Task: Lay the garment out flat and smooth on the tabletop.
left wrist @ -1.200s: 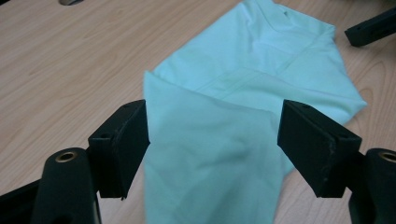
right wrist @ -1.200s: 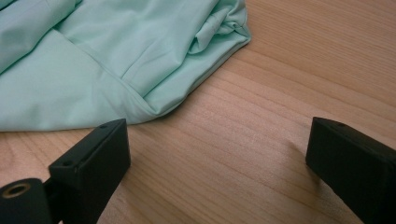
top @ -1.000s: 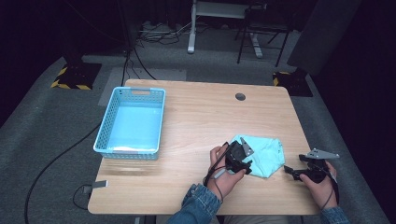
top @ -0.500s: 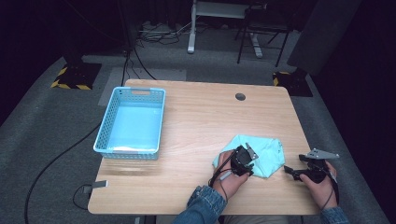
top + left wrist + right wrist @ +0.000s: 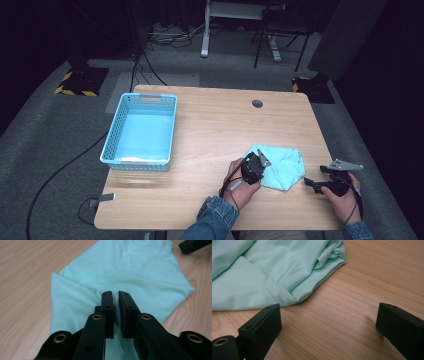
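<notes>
Left gripper (image 5: 114, 295): jaws have just been closing and are now clamped on a raised fold of the mint-green cloth (image 5: 130, 272), near its edge on the person's side. Right gripper (image 5: 312, 183): jaws spread wide, nothing between them, resting on bare wood just beside the cloth's right edge, not touching it. The cloth lies folded at the near right part of the wooden table (image 5: 215, 125). A light-blue basket (image 5: 141, 131) stands well apart at the table's left. Nothing lies between cloth and basket.
</notes>
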Available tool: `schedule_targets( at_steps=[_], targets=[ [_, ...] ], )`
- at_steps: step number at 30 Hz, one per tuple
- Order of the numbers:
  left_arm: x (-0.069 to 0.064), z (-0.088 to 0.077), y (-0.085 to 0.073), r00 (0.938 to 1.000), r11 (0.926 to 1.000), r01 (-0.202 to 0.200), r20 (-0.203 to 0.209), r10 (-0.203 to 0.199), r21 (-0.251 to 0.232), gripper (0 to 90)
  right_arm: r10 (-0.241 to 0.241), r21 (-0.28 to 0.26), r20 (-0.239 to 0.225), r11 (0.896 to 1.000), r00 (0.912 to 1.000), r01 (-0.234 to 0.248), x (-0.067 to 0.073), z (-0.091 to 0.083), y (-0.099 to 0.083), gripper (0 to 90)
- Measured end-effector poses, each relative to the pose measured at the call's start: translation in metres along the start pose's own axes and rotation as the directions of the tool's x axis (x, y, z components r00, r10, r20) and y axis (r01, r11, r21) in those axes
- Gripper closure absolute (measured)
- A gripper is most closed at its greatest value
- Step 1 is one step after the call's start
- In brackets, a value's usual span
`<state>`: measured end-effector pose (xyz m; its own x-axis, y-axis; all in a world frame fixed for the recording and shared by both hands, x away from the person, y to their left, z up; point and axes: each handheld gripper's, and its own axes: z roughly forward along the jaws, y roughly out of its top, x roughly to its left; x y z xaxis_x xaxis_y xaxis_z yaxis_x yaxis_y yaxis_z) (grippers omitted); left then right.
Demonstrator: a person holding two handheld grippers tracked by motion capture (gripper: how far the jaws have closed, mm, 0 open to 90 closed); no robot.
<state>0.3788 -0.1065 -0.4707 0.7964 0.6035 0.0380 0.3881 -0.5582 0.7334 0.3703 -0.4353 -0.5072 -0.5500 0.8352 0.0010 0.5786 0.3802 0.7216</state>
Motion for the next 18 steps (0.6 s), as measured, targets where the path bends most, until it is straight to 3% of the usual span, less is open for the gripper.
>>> schedule_targets(
  at_steps=[5,7,8,10,11,12,14,16,18],
  targets=[
    [0.019,-0.021,0.002,0.9985,0.9992,0.019,-0.051,-0.021,-0.035,83.2,0.0,0.0,0.0,1.0,1.0,0.0,0.0,0.0,0.0,6.4],
    [0.035,-0.031,0.0,0.994,0.9983,0.037,-0.101,-0.041,-0.044,83.2,0.0,0.0,0.0,1.0,1.0,0.0,0.0,0.0,0.0,6.4],
    [0.047,-0.038,-0.004,0.9884,0.9971,0.053,-0.139,-0.06,-0.054,83.1,0.0,0.0,0.0,1.0,1.0,0.0,0.0,0.0,0.0,6.4],
    [0.072,-0.05,-0.013,0.9713,0.9905,0.121,-0.198,-0.132,-0.066,78.1,0.0,0.0,0.001,1.0,1.0,0.0,0.0,0.0,0.0,6.4],
    [0.086,-0.058,-0.02,0.9529,0.9814,0.175,-0.237,-0.189,-0.08,70.0,0.0,0.0,0.001,1.0,1.0,0.0,0.0,0.0,0.0,6.4],
    [0.094,-0.064,-0.025,0.9408,0.9726,0.211,-0.25,-0.229,-0.097,55.6,0.0,0.001,0.0,1.0,1.0,0.0,0.0,0.0,0.0,6.4],
    [0.101,-0.073,-0.033,0.9299,0.9648,0.234,-0.262,-0.258,-0.119,46.4,0.0,0.001,0.0,1.0,1.0,0.0,0.0,0.0,0.0,6.3],
    [0.098,-0.073,-0.036,0.931,0.9681,0.226,-0.268,-0.247,-0.108,40.3,0.0,0.002,0.0,1.0,1.0,0.0,0.0,0.0,0.0,6.3],
    [0.093,-0.069,-0.037,0.9382,0.9702,0.221,-0.25,-0.239,-0.1,39.1,0.0,0.002,0.0,1.0,1.0,0.0,0.0,0.0,0.0,6.4]
  ],
)
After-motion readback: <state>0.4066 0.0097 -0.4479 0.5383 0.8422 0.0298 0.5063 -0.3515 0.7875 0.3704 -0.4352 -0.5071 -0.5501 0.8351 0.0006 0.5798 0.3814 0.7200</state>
